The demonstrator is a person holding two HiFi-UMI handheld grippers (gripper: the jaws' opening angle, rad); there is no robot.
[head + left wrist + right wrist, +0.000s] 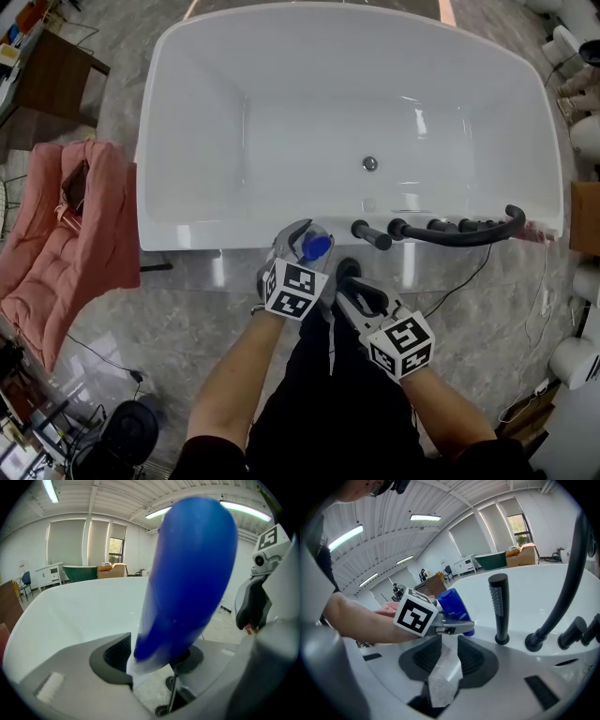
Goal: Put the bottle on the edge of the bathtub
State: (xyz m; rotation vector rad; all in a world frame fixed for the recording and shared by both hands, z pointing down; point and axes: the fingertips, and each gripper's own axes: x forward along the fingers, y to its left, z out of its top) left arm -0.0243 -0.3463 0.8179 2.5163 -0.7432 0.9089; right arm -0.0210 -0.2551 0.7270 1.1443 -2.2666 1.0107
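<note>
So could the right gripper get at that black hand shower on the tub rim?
Probably yes: the right gripper is empty, and the hand shower stands close ahead on the bathtub rim with nothing between them.

The head view looks steeply down on the tub (234, 240). Both gripper views sit low and close; all show the bottle (316, 247).

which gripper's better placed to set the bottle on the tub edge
Left: the blue bottle stands between the jaws of the left gripper, at the rim of the bathtub. The right gripper is empty, short of that rim.
</note>
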